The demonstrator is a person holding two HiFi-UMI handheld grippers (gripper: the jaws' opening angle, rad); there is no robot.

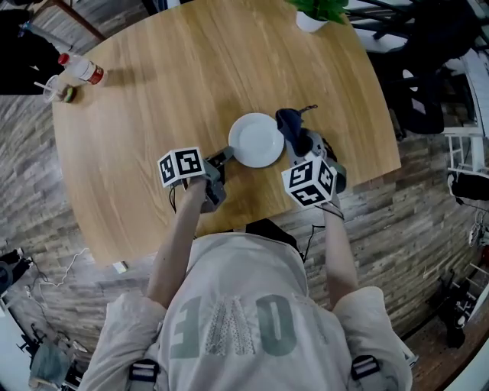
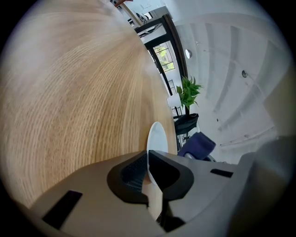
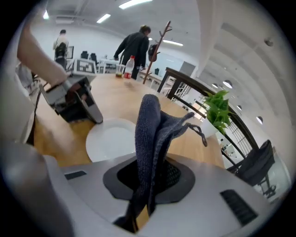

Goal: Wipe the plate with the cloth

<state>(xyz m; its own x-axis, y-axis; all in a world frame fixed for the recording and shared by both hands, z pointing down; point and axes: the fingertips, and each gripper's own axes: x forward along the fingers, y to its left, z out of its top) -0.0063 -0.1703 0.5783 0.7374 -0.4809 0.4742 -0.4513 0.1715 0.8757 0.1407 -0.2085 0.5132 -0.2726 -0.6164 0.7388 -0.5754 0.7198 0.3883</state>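
Note:
A white plate point(image 1: 257, 140) lies near the front edge of the round wooden table point(image 1: 168, 84). My left gripper point(image 1: 222, 159) is shut on the plate's left rim. In the left gripper view the plate point(image 2: 157, 138) shows edge-on, its rim pinched in my left gripper point(image 2: 147, 172). My right gripper point(image 1: 300, 143) is at the plate's right side, shut on a dark blue cloth point(image 1: 289, 124). In the right gripper view the cloth point(image 3: 151, 134) stands up out of my right gripper point(image 3: 147, 181), above the plate point(image 3: 112, 139), with the left gripper point(image 3: 95, 116) on the far rim.
A bottle point(image 1: 81, 69) and a cup point(image 1: 55, 88) stand at the table's far left. A potted plant point(image 1: 315, 14) sits at the far edge. Dark chairs point(image 1: 420, 92) stand to the right of the table. Two people point(image 3: 135, 46) stand in the background.

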